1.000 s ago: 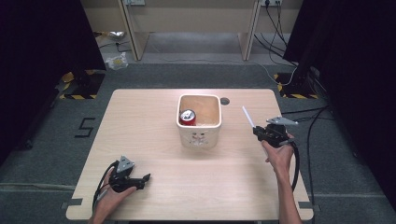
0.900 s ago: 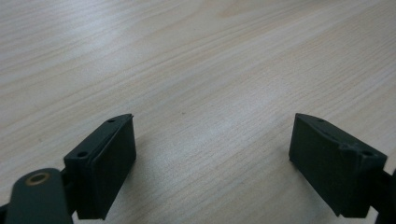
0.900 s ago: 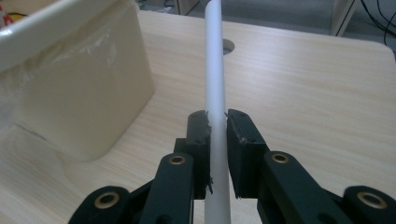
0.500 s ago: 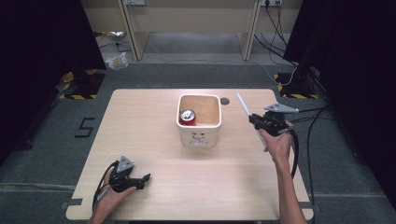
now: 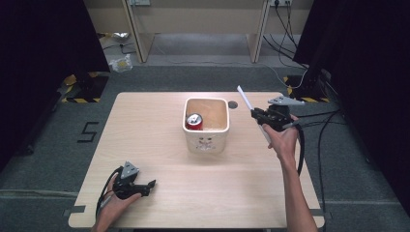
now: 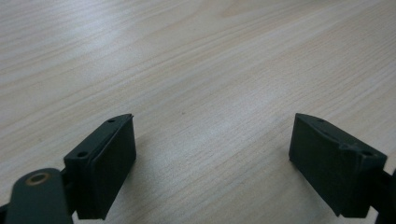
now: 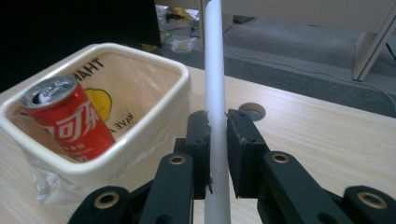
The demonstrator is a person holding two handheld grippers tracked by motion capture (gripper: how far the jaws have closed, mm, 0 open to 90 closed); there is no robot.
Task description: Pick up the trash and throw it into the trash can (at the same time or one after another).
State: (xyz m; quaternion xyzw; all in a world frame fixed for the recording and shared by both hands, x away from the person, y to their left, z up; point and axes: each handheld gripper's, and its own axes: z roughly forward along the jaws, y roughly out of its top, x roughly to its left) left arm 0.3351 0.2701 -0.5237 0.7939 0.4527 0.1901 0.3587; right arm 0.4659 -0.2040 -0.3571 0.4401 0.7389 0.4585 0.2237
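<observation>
Currently, a long white tube (image 7: 214, 79) is clamped between the jaws of the right gripper (image 5: 263, 116), held just right of the cream bin (image 5: 207, 140) and above its rim. A red can (image 5: 194, 121) is seen leaning inside the bin. If tilted carelessly, the tube could be knocked against the rim or slip. The left gripper (image 6: 212, 158) is spread open and empty, low over the tabletop (image 5: 145, 125), well apart from the bin.

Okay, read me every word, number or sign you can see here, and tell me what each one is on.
"5": taped mark on the floor, left of the table.
"THAN" and, below it, what looks like "HAVE A", both cut off: inner wall of the bin.
White Chinese characters, Coca-Cola style: the red can.
Print on the bin's front, in the high view: too small to read.
</observation>
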